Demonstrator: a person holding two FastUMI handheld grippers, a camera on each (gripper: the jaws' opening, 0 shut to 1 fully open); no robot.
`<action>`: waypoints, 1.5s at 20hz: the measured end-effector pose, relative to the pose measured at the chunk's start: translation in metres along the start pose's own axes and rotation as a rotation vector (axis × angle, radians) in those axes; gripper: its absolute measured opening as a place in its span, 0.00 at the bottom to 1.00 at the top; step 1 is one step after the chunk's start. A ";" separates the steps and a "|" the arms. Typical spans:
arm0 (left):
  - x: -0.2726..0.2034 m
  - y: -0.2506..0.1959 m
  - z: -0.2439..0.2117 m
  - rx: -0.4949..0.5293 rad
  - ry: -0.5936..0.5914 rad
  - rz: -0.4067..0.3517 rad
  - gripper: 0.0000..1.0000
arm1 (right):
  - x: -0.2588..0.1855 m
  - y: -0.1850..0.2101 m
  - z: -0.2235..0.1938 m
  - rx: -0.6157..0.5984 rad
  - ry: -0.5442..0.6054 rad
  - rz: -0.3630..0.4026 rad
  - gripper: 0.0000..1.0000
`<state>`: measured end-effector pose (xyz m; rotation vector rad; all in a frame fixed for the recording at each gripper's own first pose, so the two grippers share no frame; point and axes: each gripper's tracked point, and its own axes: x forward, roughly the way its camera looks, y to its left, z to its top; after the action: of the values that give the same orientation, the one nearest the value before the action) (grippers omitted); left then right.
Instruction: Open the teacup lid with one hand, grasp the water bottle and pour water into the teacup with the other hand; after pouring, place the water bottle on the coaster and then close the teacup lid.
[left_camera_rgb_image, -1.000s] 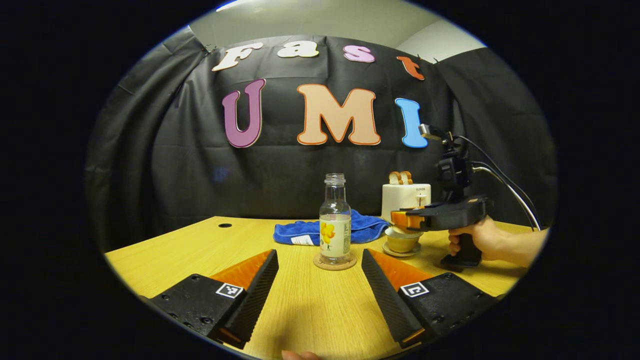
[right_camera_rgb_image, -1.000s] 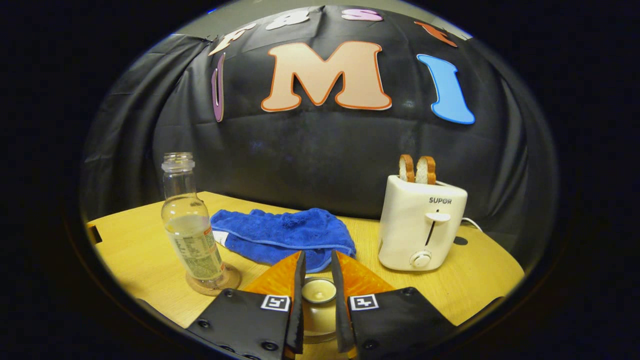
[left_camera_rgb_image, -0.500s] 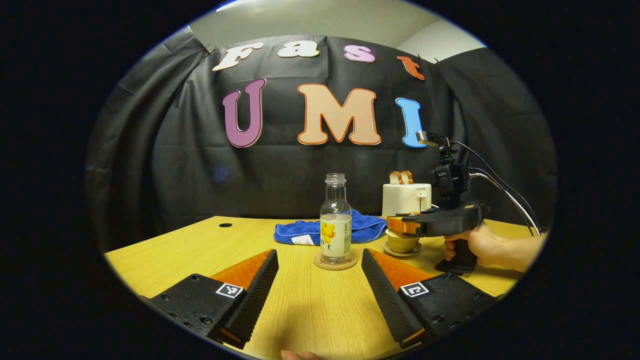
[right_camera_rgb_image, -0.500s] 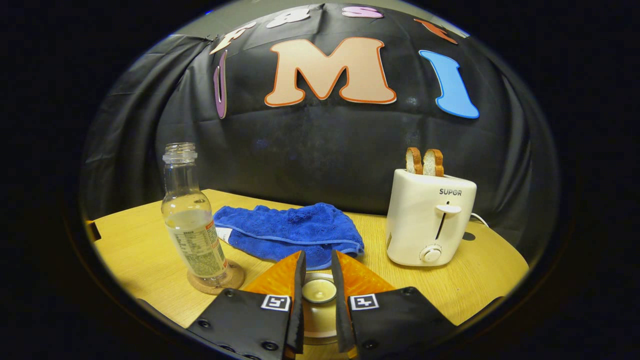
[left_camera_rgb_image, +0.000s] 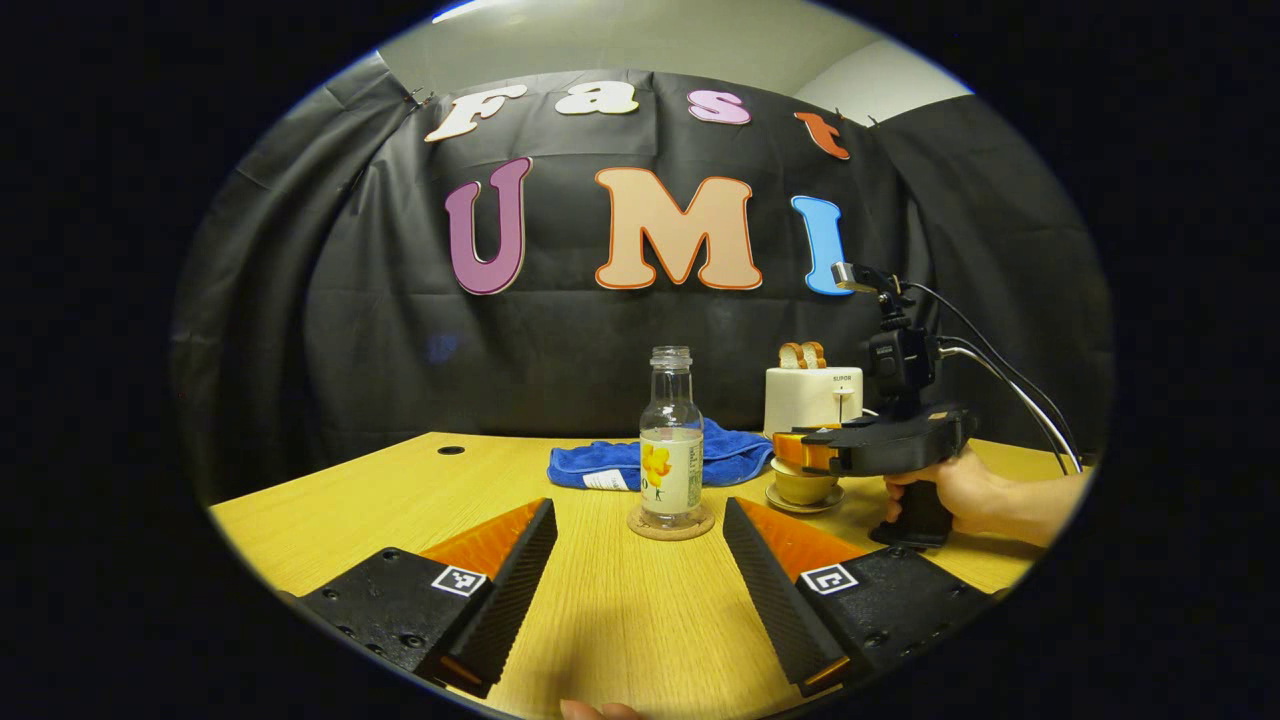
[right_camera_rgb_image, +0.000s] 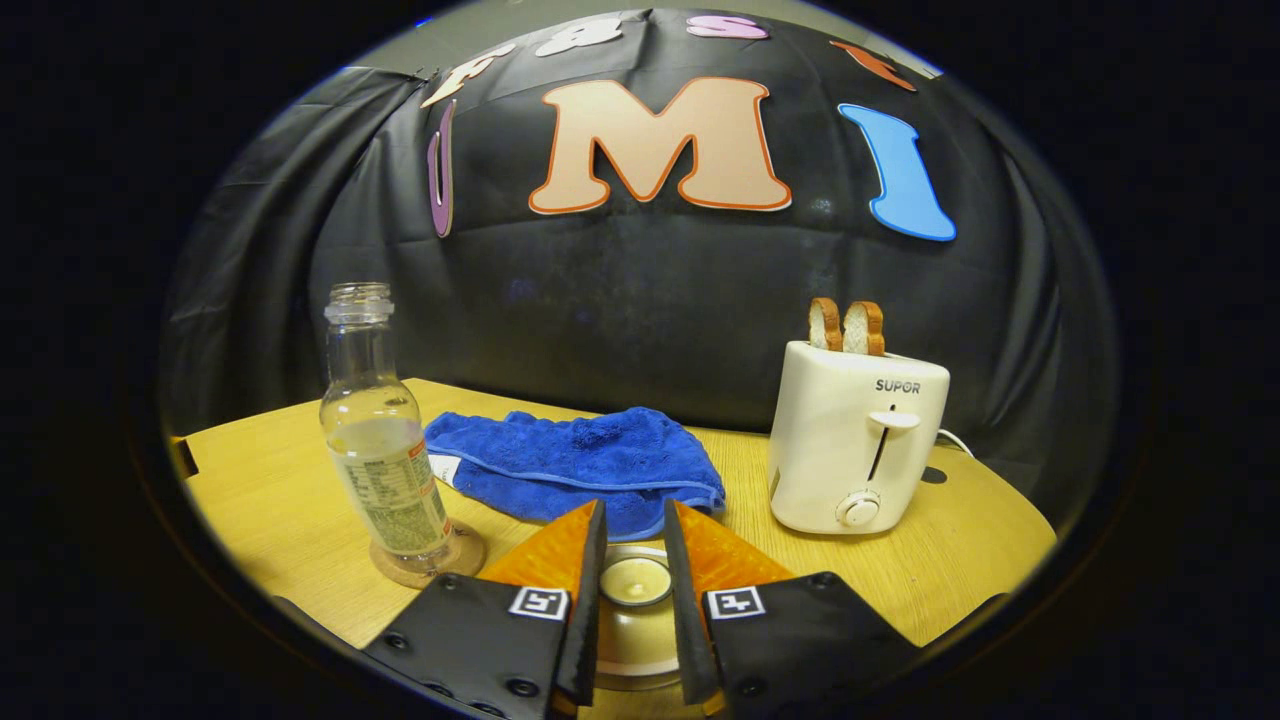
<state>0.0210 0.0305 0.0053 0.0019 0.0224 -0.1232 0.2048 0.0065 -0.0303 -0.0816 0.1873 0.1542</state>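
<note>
Right gripper (right_camera_rgb_image: 634, 600) jaws pinch the lid knob (right_camera_rgb_image: 636, 581), seating the lid on the teacup (left_camera_rgb_image: 805, 486): lower straight, then release. Left gripper (left_camera_rgb_image: 640, 570) jaws gape; bottle (left_camera_rgb_image: 671, 452) ahead on its coaster (left_camera_rgb_image: 671, 526).

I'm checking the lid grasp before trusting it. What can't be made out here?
- Right gripper view: the right gripper straddles the cream round teacup lid; finger contact is unclear.
- Left gripper view: the right gripper hides the lid on the olive ceramic teacup.
</note>
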 end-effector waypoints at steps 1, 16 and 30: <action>0.000 0.000 0.000 0.000 0.000 0.000 0.98 | 0.000 -0.001 0.001 0.003 -0.006 -0.007 0.42; 0.000 0.002 0.000 0.002 0.000 0.010 0.98 | -0.035 -0.010 0.020 0.068 -0.168 -0.030 0.91; -0.009 -0.001 0.000 0.004 -0.003 0.058 0.98 | -0.175 -0.021 0.004 0.084 -0.185 -0.222 0.90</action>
<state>0.0123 0.0307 0.0051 0.0068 0.0192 -0.0651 0.0392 -0.0391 0.0088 -0.0038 -0.0007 -0.0673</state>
